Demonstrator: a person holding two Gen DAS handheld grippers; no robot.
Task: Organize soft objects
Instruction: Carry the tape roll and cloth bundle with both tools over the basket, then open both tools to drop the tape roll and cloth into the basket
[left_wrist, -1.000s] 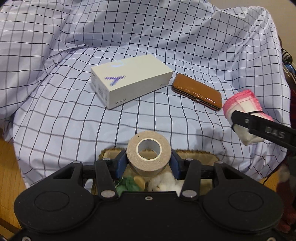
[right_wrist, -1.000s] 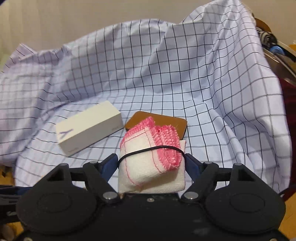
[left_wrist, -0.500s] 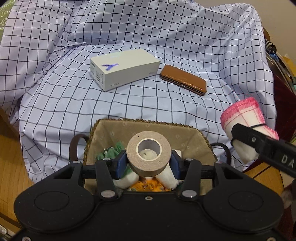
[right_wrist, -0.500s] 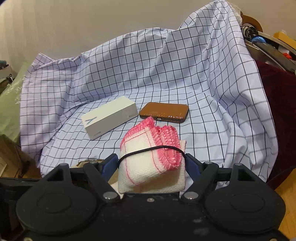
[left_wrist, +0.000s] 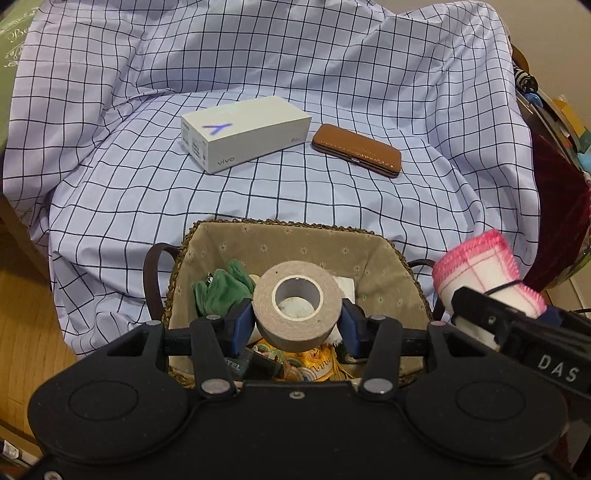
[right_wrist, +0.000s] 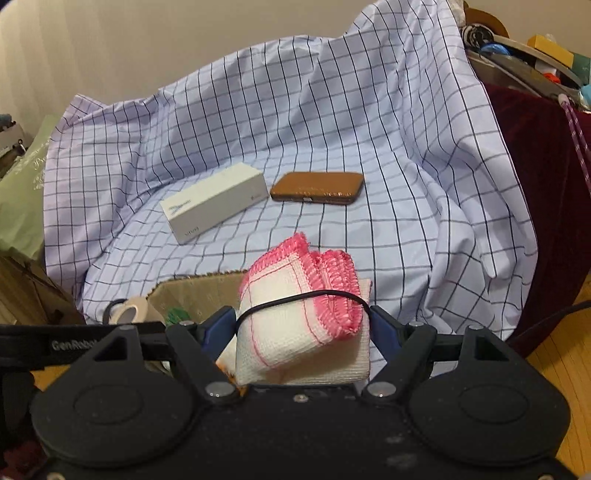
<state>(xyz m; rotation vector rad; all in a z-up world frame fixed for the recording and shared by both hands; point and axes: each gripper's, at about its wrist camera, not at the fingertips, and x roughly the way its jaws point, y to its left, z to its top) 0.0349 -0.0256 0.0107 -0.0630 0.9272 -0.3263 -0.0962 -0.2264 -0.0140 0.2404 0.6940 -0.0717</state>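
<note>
My left gripper (left_wrist: 297, 319) is shut on a roll of tan tape (left_wrist: 295, 306) and holds it above a woven basket (left_wrist: 373, 266) lined with beige cloth. The basket holds a green soft toy (left_wrist: 218, 290), a white soft item and a yellow patterned item. My right gripper (right_wrist: 301, 321) is shut on a folded white cloth with pink edging (right_wrist: 299, 314), bound by a black band. It also shows in the left wrist view (left_wrist: 480, 269), just right of the basket. In the right wrist view the basket (right_wrist: 199, 291) and the tape (right_wrist: 129, 310) lie low left.
A checked blue-white sheet (left_wrist: 110, 155) covers the seat behind the basket. On it lie a white phone box (left_wrist: 245, 131) and a brown leather case (left_wrist: 356, 149). A dark red cloth (right_wrist: 535, 166) and a cluttered shelf stand at the right. Wood floor (left_wrist: 26, 314) lies left.
Both grippers have drawn back and up from the sheet with their loads. The basket has come fully into view below the left gripper, and the box and case look farther away.
</note>
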